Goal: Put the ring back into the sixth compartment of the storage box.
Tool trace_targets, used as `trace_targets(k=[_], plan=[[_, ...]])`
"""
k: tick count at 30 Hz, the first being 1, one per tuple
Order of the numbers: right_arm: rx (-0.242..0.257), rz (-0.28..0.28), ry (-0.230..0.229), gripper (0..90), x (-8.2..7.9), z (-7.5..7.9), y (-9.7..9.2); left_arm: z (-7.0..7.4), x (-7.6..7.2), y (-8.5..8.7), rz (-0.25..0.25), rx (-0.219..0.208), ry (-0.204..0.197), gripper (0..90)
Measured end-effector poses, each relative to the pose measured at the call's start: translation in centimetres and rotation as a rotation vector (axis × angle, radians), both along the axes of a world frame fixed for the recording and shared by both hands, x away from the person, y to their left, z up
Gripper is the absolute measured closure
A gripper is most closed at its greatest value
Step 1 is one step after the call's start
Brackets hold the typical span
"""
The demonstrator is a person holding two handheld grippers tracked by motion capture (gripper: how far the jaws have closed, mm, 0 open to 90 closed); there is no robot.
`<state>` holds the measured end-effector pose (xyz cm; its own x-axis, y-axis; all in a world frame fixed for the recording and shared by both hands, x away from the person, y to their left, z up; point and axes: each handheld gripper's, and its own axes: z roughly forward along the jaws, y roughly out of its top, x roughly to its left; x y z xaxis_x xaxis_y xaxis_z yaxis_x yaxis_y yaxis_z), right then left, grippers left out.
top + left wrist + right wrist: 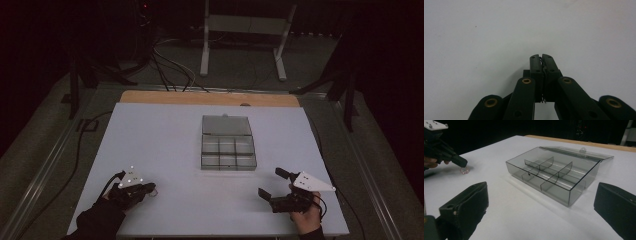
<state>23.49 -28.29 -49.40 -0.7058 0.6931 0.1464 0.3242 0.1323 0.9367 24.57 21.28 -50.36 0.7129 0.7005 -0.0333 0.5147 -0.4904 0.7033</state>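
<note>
Your left gripper (146,188): jaws together at a small clear ring-like piece (464,170), near left, grip unclear | your right gripper (272,185): jaws apart, empty | clear smoky six-compartment plastic box (228,151): lid open, centre, compartments empty | progress: early, filling remains.

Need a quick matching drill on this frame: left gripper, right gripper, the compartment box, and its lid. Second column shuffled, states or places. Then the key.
Things:
1. left gripper
2. right gripper
3. compartment box
4. lid

States or places:
A. swung open, lying back on the far side
B. jaws wide apart, nothing between them
C. jaws closed together, tips down near a small clear ring on the table
D. mid-table, its compartments bare

Pairs: 1-C, 2-B, 3-D, 4-A
</note>
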Motion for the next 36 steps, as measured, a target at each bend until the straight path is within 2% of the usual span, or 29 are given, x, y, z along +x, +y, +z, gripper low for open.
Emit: trace_targets(k=[6,20,36], plan=[[-0.001,-0.001,-0.002,0.0,0.0,0.0,0.0,0.5,0.1,-0.4,-0.014,-0.007,-0.012,89.9],[-0.002,0.001,0.000,0.0,0.0,0.0,0.0,1.2,0.6,-0.6,-0.026,-0.026,-0.010,89.9],[0.000,0.000,-0.001,0.0,0.0,-0.1,0.0,1.5,1.6,-1.7,-0.063,-0.019,-0.008,89.9]])
